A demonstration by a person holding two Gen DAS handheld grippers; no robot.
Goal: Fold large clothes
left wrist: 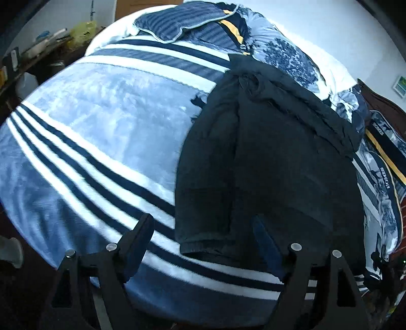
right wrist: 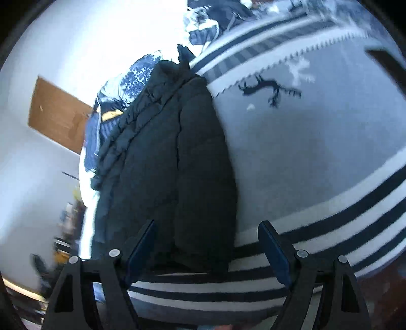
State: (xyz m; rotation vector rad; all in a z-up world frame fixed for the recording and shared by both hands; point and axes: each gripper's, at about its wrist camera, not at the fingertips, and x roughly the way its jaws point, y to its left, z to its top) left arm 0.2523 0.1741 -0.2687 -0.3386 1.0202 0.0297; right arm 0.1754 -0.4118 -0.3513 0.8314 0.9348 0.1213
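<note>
A dark puffy jacket [left wrist: 274, 157] lies lengthwise on a blue, white and navy striped blanket [left wrist: 96, 121] that covers the bed. In the left wrist view my left gripper [left wrist: 203, 223] hovers open above the jacket's near hem and cuff, one finger over the blanket, the other over the dark cloth. In the right wrist view the same jacket [right wrist: 172, 165] runs away from me, and my right gripper [right wrist: 206, 228] stands open over its near end. Nothing is pinched between either pair of fingers.
Patterned blue bedding and a pillow [left wrist: 182, 22] lie at the far end of the bed. A cluttered desk [left wrist: 38, 50] stands at the left. A wooden headboard [left wrist: 380, 106] shows at the right. A brown door [right wrist: 58, 114] is set in the white wall.
</note>
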